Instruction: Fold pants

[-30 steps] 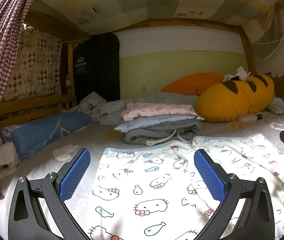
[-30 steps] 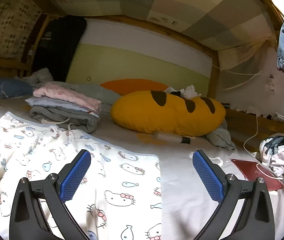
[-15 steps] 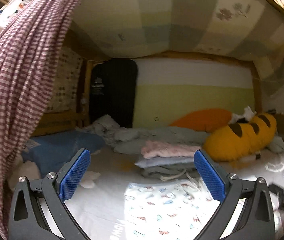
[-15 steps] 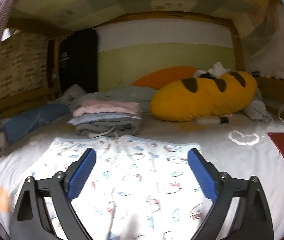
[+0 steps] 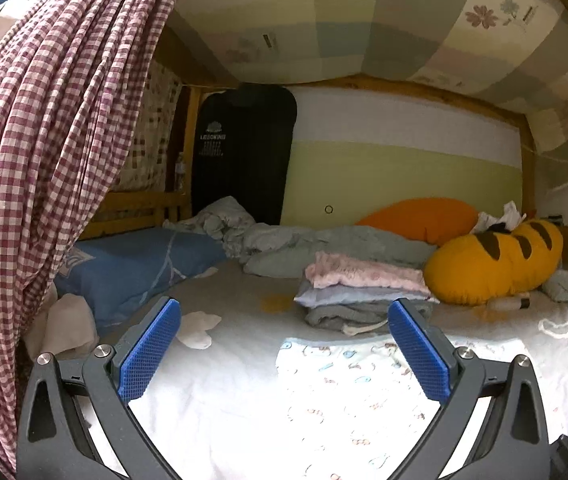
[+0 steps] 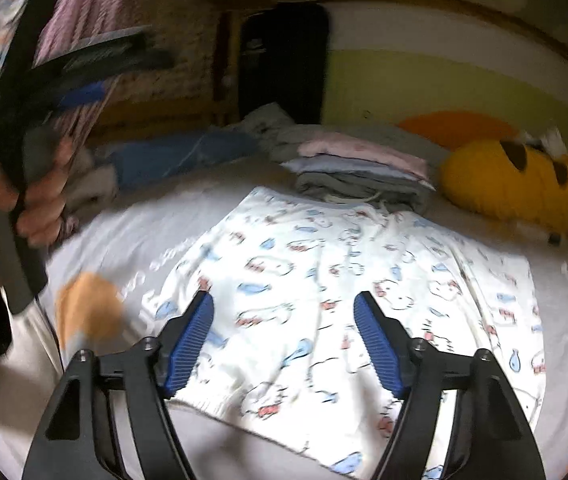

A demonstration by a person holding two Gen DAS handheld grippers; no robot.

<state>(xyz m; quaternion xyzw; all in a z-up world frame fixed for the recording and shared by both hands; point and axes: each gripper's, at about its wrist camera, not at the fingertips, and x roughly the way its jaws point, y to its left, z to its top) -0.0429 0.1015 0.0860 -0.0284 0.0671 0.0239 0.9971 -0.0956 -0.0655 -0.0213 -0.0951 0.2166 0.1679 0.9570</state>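
My right gripper (image 6: 284, 340) is angled down over the pants (image 6: 364, 280). They lie spread flat on the white sheet (image 6: 123, 240), printed with cats and fish. The jaws have just been closing, now partly open. The cloth lies below and between the blue pads (image 6: 191, 336); the picture is blurred, so I can't tell if the tips touch it, and nothing looks pinched. The near hem of the pants sits just behind the fingertips, the waistband with its drawstring far ahead of them. Past that is the stack of folded clothes (image 6: 364, 168), touching or nearly touching the waistband. A yellow striped pillow (image 6: 524, 184) is ahead to the right.

My left gripper (image 5: 284, 352) is wide open, empty, roughly level. From its camera the pants (image 5: 364, 392) lie low and ahead, mostly under the right finger (image 5: 420, 352), clear of both pads. The left finger is over bare sheet. A checked curtain (image 5: 43, 140) hangs on the left. In the right camera, the left gripper (image 6: 83, 72) is up at far left, held in a hand (image 6: 39, 200), well apart from the pants.
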